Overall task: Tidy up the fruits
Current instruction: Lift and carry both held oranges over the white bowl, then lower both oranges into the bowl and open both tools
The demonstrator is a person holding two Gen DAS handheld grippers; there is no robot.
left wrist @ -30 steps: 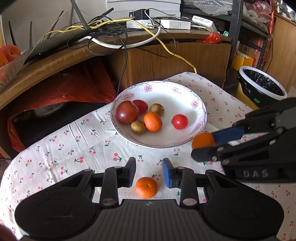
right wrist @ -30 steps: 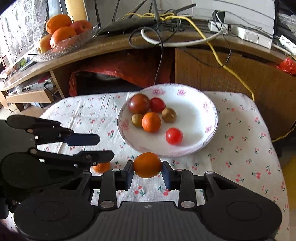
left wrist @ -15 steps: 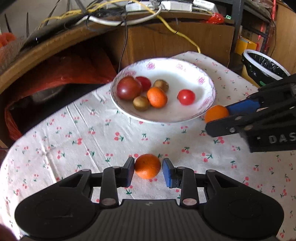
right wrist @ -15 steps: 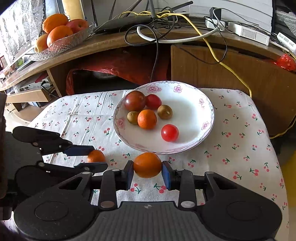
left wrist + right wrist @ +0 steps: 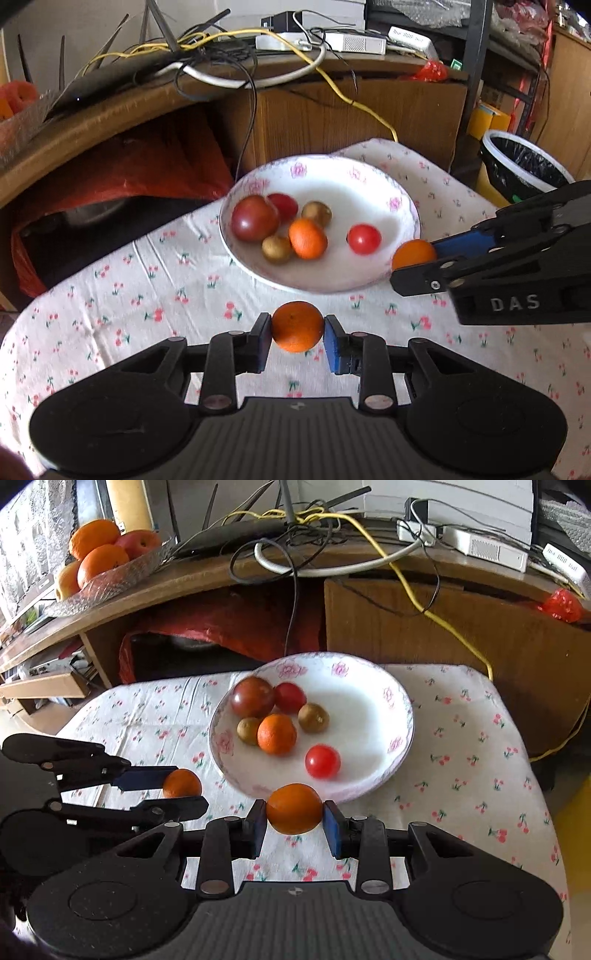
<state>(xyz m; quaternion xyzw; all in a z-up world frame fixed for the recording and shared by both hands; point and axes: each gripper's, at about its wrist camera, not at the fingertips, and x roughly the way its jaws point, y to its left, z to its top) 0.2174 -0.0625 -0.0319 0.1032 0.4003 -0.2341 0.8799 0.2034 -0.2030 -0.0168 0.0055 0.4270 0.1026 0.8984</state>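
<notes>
Both grippers hold one tangerine each, short of the plate's near rim.

Left gripper (image 5: 297,334) clamps the left tangerine (image 5: 297,326) above open tablecloth (image 5: 110,295); right gripper (image 5: 294,819) clamps the right tangerine (image 5: 294,808) at the rim of the floral plate (image 5: 400,738). Beyond: plated cherry tomato (image 5: 322,761), tangerine (image 5: 276,734); plate's right half bare.
</notes>
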